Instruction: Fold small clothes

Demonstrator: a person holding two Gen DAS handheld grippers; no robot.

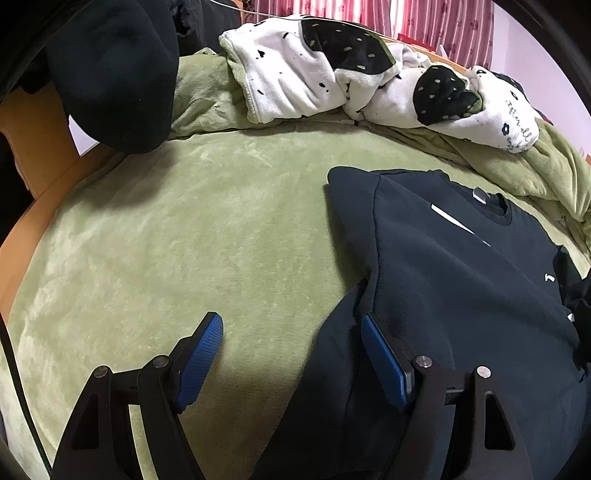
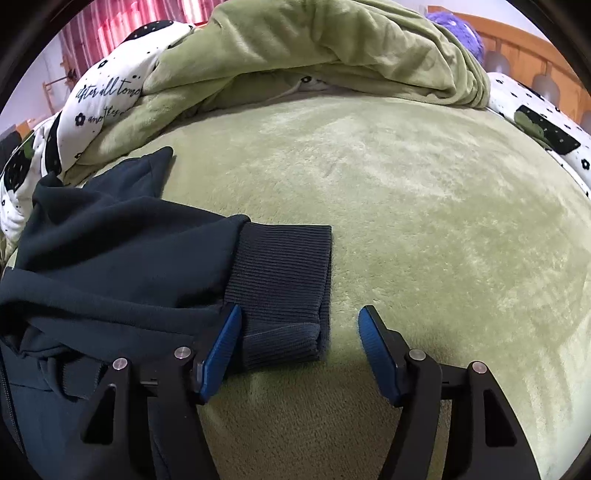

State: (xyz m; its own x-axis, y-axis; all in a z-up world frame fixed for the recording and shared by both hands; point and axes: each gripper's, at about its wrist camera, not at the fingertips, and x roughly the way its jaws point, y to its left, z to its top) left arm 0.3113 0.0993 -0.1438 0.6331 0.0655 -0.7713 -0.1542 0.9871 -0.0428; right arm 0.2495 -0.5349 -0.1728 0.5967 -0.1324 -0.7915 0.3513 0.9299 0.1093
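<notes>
Lying flat on a green plush blanket (image 1: 184,236), a dark navy sweatshirt (image 1: 461,280) takes up the right half of the left wrist view — matte, fleece-like knit, round ribbed collar (image 1: 496,210) at the far end, a white mark on the chest. Its near-left sleeve runs down toward the camera, under the right-hand finger.

Left gripper (image 1: 291,356): jaws wide, nothing clamped. Fingers are black struts with blue, finely textured pads; the left pad (image 1: 201,360) hangs above bare blanket, the right one above the sleeve's edge. Contact with the cloth cannot be told.

Right gripper (image 2: 299,356): jaws spread apart, gripping nothing. The sweatshirt's ribbed cuff (image 2: 284,284) — a rectangular band with tight vertical ridges — lies flat on the blanket, its near end between the pads and against the left pad (image 2: 218,356). The right pad stands clear over blanket. Smoother, bunched sleeve cloth spreads left of the cuff.

Blanket pile is short and velvety, with lighter brushed streaks. At the far side, a rumpled white quilt (image 1: 303,74) with black dotted patches and cursive lettering lies on folded green fleece. Pink striped curtain (image 1: 424,22) behind. Dark rounded cloth (image 1: 118,74) hangs at far left. Orange wooden bed frame (image 1: 40,147) borders the left edge.
</notes>
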